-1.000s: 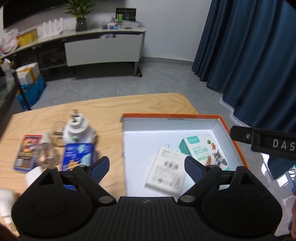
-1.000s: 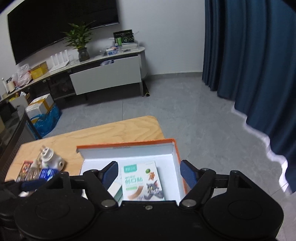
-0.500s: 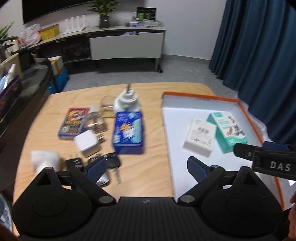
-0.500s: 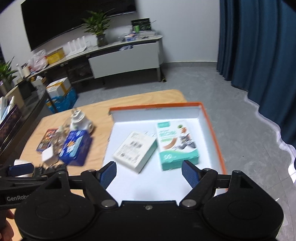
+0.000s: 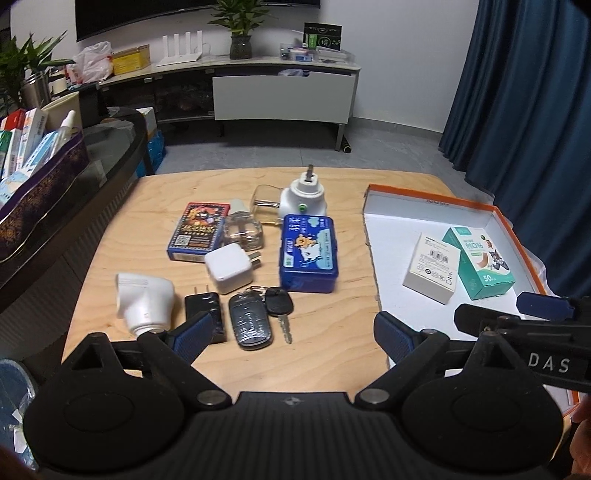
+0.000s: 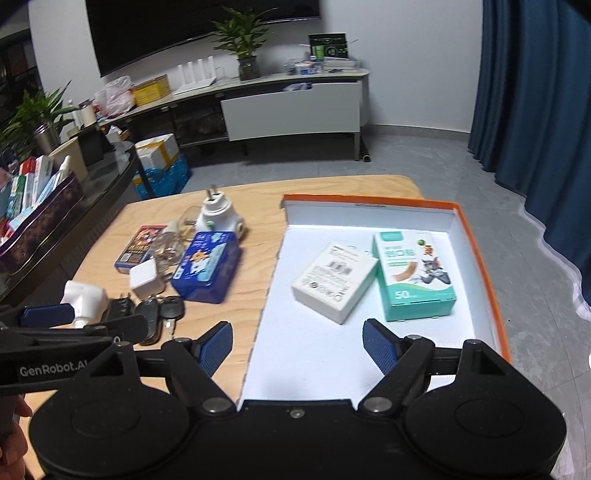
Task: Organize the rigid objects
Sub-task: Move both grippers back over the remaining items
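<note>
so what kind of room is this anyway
Most likely a home living room: a big dark TV screen hangs above a long low media console, a potted plant stands on it, floor-length blue curtains hang at right, and a low wooden table holds household clutter.

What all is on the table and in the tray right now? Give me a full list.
tray: 1, orange rim, white inside, table's right
white box: 1, in tray
teal plaster box: 1, in tray, beside white box
blue tin: 1, table centre
card box: 1, red-blue, left of centre
white charger: 1, near centre
glass jars: 2, clear, behind charger
white plug device: 1, far side
white nozzle piece: 1, near left
black adapter: 1, near edge
keys and fob: 1 bunch, black
left claw: open, empty
right claw: open, empty
</note>
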Action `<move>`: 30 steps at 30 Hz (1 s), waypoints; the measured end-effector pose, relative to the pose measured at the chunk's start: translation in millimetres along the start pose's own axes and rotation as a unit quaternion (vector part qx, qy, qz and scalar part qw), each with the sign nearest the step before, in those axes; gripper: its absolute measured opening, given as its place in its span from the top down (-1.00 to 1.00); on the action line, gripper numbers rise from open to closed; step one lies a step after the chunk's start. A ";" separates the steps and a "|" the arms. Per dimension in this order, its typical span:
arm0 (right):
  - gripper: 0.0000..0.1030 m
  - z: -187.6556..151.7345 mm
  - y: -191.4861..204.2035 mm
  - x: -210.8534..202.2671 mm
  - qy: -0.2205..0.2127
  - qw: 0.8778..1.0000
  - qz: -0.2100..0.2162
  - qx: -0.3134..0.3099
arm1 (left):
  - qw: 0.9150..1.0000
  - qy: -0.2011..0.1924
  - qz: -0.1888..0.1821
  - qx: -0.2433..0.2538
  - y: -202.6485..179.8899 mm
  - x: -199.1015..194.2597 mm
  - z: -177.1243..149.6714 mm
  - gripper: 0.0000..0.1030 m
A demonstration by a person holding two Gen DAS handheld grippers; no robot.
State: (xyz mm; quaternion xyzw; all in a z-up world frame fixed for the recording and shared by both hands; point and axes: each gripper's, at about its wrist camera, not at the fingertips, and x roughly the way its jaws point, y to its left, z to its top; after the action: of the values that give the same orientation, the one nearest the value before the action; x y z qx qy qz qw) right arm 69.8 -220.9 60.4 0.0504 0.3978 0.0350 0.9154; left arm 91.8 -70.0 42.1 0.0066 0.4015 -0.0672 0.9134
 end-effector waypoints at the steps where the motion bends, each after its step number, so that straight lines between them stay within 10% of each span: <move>1: -0.78 -0.4 2.8 0.0 0.001 1.000 0.001 -0.004 | 1.000 0.000 0.000 -0.002 3.0 -0.8 -1.1 -0.87; 30: -0.78 -12.6 47.1 19.0 0.027 0.998 0.040 -0.045 | 0.992 0.026 0.062 -0.107 110.3 13.4 -35.2 -0.89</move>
State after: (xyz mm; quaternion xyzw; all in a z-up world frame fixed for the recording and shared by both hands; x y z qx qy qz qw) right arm 72.3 -171.3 43.7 0.0243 0.4177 0.0908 0.9037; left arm 89.1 40.1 3.9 -0.0649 0.4290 0.0330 0.9004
